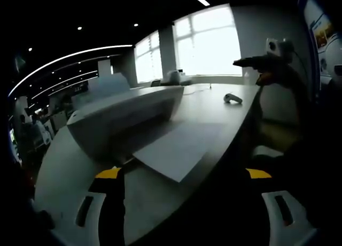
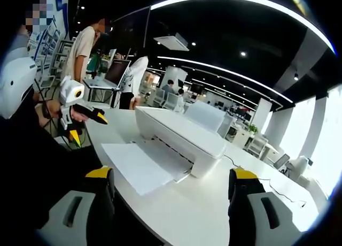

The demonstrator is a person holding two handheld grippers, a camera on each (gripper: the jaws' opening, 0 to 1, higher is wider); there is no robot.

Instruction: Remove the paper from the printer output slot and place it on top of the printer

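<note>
Office, open-plan, dim ceiling with light strips, bright windows (image 1: pixel 214 40) behind. White table (image 2: pixel 214 214) carries the printer (image 2: pixel 179 133); paper (image 2: pixel 141 163) sticks out of its output slot, lying flat over the tabletop. Small grey object (image 1: pixel 232 98) farther along the table. Left gripper (image 1: pixel 184 174) jaws wide apart, holding nothing. Right gripper (image 2: pixel 168 176) same, spread wide, nothing held, near paper, not touching. People (image 2: pixel 80 45) stand by desks in back.

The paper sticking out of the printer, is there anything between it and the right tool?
In the right gripper view, just bare white table lies between the open right tool and the paper sticking out of the printer.
</note>
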